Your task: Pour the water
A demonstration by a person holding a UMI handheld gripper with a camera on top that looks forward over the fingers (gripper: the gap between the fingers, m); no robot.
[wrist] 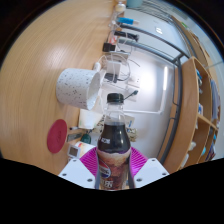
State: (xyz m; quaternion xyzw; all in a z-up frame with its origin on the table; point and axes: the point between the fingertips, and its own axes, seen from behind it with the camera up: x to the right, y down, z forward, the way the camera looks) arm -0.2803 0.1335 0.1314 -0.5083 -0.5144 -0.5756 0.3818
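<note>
Tongs (113,172) are clamped on a dark bottle (113,150), held upright between the pink pads. At eleven o'clock from it stands a white mug (78,87) on the table (40,60). Carrying seems under way; next, tilt the bottle's neck over the mug.

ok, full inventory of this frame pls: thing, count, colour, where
bottle: 1, dark with black cap and pale label, between the gripper fingers
mug: 1, white with small dots, on the table beyond and left of the bottle
glass cup: 1, clear, beyond the mug
red disc: 1, red, on the table left of the bottle
small items: count unclear, mixed colours, far end of the table
table: 1, light wood
shelf: 1, wood, right of the table
gripper: 1, pink pads, fingers pressed on the bottle's sides
</note>
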